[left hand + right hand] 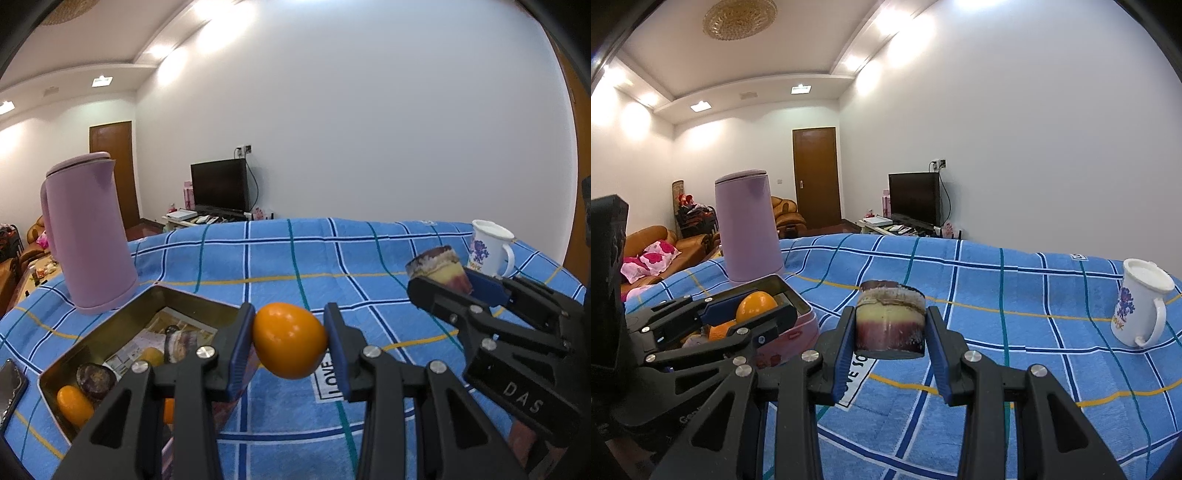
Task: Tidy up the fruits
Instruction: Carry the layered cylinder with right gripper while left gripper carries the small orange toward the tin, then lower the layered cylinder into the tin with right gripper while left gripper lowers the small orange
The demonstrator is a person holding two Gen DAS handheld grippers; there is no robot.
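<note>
**A:** Between my left gripper's [290,341] pads sits an orange [289,339], pinched at both sides and lifted clear of the cloth [332,258].

**B:** And your right?

**A:** The right gripper [890,328] is clamped on a cut chunk [891,319], purple skin with a yellow band, also held up in the air. It is off to the right of my left one, a little ahead.

**B:** Where do they go?

**A:** Into the tin [122,325], I judge. It lies just left of my left gripper and below it. In it I can see other orange fruit [74,404], a dark purple one [95,376] and another cut piece [177,341], so part of the sorting looks done.

**B:** What is left?

**A:** These two held pieces need setting down in the tin. I see no loose fruit on the cloth, though my own fingers hide some of it.

**B:** Anything else nearby?

**A:** A pink jug [88,232] stands beyond the tin, and a mug [1141,306] is well off to my right.
</note>
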